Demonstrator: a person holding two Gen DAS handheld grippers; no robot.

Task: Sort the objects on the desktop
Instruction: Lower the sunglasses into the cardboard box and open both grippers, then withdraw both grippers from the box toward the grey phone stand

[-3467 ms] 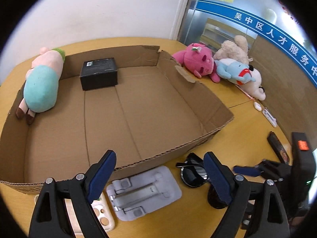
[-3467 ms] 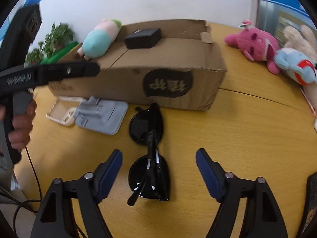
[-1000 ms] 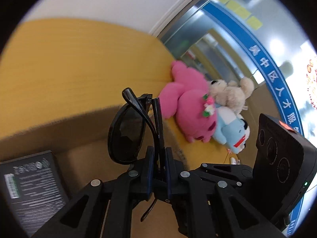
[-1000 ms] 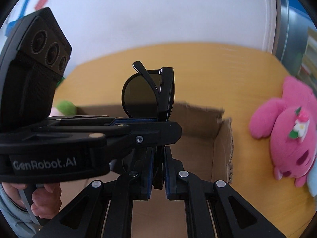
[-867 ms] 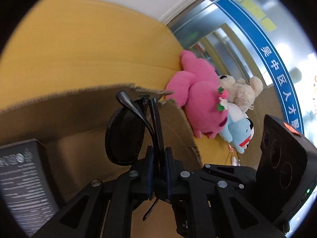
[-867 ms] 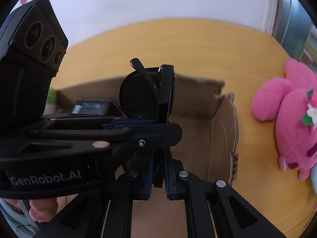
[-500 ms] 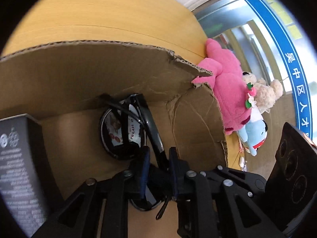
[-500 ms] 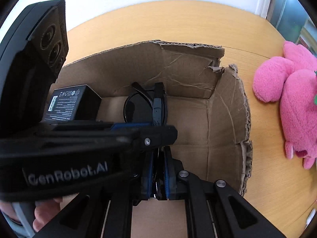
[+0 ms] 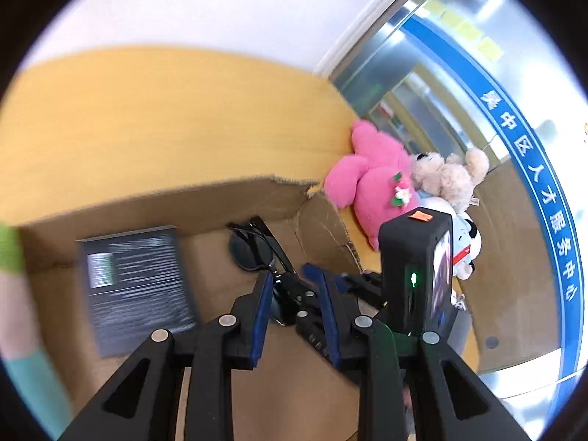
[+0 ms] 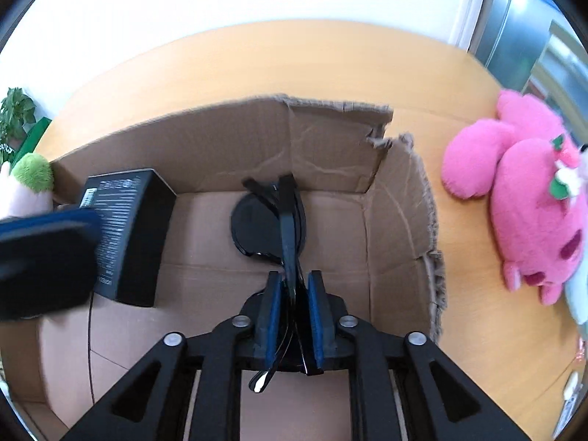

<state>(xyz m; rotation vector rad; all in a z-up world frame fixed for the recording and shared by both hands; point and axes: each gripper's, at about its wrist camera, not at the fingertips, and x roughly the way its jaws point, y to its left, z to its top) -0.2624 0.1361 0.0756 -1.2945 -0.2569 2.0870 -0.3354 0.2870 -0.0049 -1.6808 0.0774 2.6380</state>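
Black sunglasses (image 10: pixel 270 220) stand in your cardboard box (image 10: pixel 330 139), between the right gripper (image 10: pixel 294 316)'s opening pads. Left gripper (image 9: pixel 296 316) is spread, empty. Next, lift both clear.

Soft toys, a plant and a glass front at the edges of a wooden bench

A pink plush toy (image 10: pixel 529 198) lies on the yellow wooden bench (image 10: pixel 257 62), and in the left view a beige plush (image 9: pixel 446 178) and a white-and-blue plush (image 9: pixel 466 242) are packed against it. A green-topped plush (image 10: pixel 31 172) lies at the far left, with a potted plant (image 10: pixel 14 117) behind it. A white wall (image 9: pixel 205 11) backs the bench, beside a glass partition with a blue band of white characters (image 9: pixel 533 169) and yellow sticky notes (image 9: pixel 466 29).
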